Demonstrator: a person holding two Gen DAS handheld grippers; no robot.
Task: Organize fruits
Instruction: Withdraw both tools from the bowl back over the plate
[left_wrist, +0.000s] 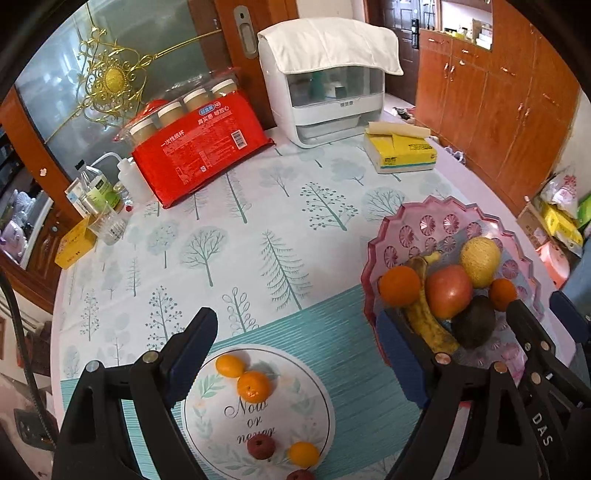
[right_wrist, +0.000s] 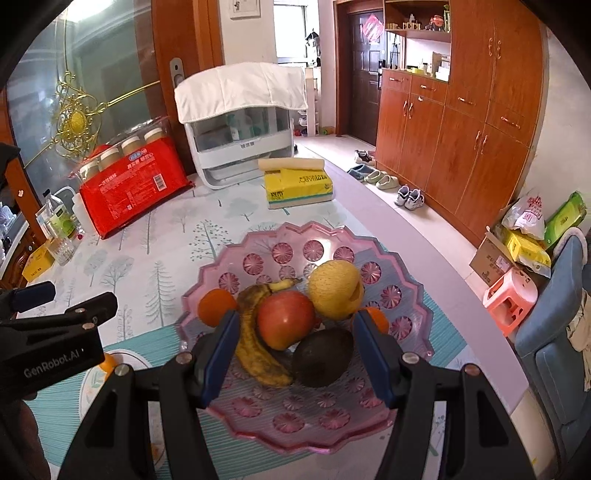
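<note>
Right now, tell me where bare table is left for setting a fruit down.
The widest free patch lies between the red cup package, yellow tissue pack and pink scalloped fruit tray. The tray's middle is crowded; the white round mat holds small fruits.

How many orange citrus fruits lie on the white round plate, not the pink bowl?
3. On the white plate: one small citrus at the far edge, one touching it, one near the bottom. The gripper hides part of the plate.
</note>
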